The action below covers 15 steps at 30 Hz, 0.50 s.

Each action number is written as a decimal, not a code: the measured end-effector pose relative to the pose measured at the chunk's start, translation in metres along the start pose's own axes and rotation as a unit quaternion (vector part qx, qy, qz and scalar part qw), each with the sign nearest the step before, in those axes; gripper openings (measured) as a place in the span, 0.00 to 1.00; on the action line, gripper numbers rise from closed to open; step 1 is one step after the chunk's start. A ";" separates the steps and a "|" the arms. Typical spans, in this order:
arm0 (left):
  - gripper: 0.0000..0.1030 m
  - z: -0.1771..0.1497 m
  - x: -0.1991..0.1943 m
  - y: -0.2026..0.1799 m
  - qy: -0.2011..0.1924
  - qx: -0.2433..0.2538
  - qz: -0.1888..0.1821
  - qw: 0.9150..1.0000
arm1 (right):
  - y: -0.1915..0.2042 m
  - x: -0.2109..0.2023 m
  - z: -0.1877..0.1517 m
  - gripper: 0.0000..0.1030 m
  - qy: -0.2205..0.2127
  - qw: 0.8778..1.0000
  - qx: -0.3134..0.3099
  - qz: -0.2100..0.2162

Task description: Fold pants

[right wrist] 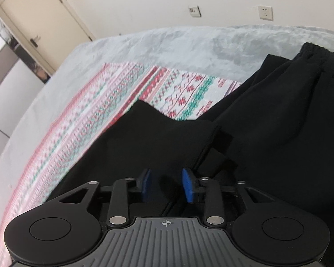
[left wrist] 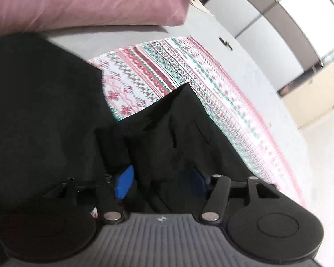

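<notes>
Black pants lie on a patterned red, green and white cloth on a bed. My left gripper is shut on a fold of the pants, with black fabric between its blue pads. In the right wrist view the pants spread from the elastic waistband at the upper right down to my right gripper. That gripper is shut on a leg of the pants, with fabric running between its blue pads. A pant corner lies over the patterned cloth.
A pink pillow lies at the head of the bed. A grey blanket covers the bed. A door and wall sockets are on the far wall. Windows run along the bedside.
</notes>
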<state>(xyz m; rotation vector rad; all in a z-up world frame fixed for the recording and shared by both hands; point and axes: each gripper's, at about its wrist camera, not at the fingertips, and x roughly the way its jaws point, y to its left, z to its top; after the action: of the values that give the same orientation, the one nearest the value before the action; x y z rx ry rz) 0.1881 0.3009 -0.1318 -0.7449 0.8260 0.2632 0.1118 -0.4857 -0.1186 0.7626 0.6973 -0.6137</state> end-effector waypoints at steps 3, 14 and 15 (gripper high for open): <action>0.39 -0.003 0.012 -0.012 -0.024 0.046 0.065 0.997 | 0.005 0.007 0.001 0.35 -0.004 1.000 -0.020 -0.005; 0.44 0.010 0.001 0.016 -0.029 0.048 0.069 0.996 | 0.005 -0.019 -0.004 0.00 -0.031 0.999 -0.040 -0.017; 0.48 0.010 0.005 0.017 -0.017 0.049 0.070 0.996 | 0.005 -0.017 -0.005 0.00 -0.026 0.998 -0.043 -0.022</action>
<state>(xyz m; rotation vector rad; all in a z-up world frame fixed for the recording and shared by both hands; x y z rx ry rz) 0.1890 0.3191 -0.1397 -0.5904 0.8545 0.3571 0.1032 -0.4747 -0.1061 0.6505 0.6898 -0.6376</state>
